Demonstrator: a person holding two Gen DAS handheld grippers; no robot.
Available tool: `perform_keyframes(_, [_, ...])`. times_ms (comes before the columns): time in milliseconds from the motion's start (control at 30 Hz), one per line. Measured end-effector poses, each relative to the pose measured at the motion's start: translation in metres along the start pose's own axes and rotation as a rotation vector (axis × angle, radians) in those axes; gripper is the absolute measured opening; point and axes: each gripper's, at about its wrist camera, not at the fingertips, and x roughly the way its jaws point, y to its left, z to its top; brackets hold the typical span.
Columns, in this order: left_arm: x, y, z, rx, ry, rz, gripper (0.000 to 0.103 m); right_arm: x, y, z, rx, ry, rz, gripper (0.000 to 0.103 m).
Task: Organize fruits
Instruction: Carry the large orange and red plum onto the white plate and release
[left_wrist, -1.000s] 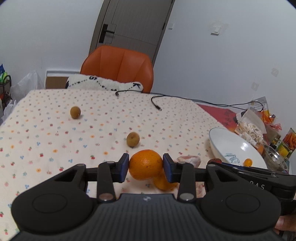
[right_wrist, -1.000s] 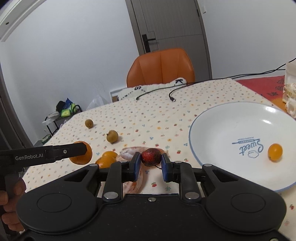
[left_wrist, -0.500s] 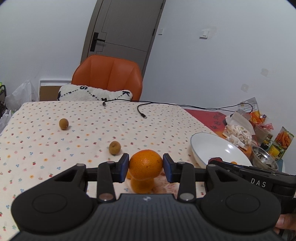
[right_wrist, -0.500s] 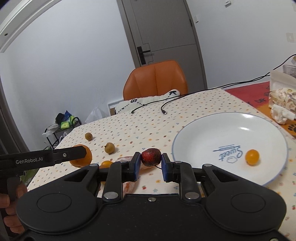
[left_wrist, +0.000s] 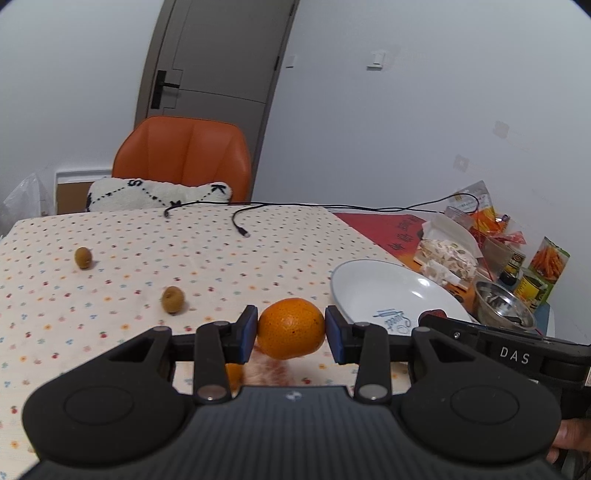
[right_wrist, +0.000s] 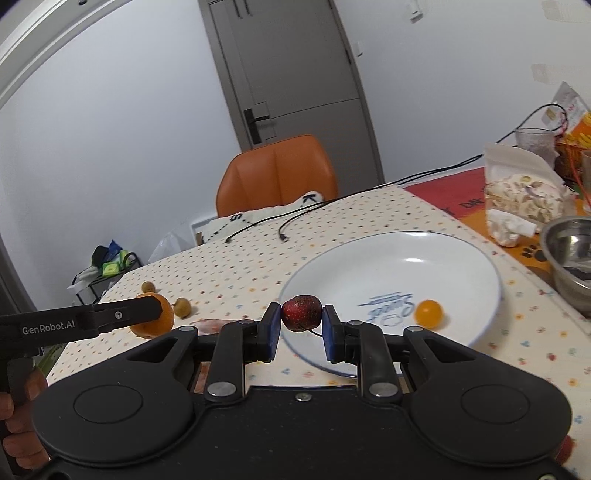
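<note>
Right gripper (right_wrist: 301, 318): jaws pinched on a dark red fruit (right_wrist: 301, 312), over the plate's (right_wrist: 476, 258) nine o'clock rim.
Left gripper (left_wrist: 291, 329): jaws clamped on the orange (left_wrist: 291, 328), above the desk (left_wrist: 129, 258).
Advice: lower each well inside the rim, release gently, avoiding the small orange fruit (right_wrist: 428, 314) at three o'clock.

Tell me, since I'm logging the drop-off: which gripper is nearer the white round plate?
Right. The right gripper, holding a dark red fruit, hangs at the white round plate's near rim; the left gripper, clamping an orange, sits further left, beside it.

Black handheld grippers, blue-padded fingers (left_wrist: 248, 328), silver screws, white "GenRobot.AI" and "DAS" lettering
</note>
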Motion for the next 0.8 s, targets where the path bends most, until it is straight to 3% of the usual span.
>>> perform_keyframes(367, [0.01,-0.03,0.0,0.045,0.007,-0.028,0.038,-0.013,-0.026,0.0,0.039,-0.026,-0.037,0.022])
perform_keyframes(467, [0.012,-0.036,0.0,0.055,0.011,-0.03,0.038,-0.017,-0.031,0.001,0.049,-0.047,-0.06,0.03])
perform_keyframes(800, [0.026,-0.058,0.001,0.091,0.023,-0.058,0.038,-0.026,-0.049,-0.003,0.069,-0.048,-0.06,0.03])
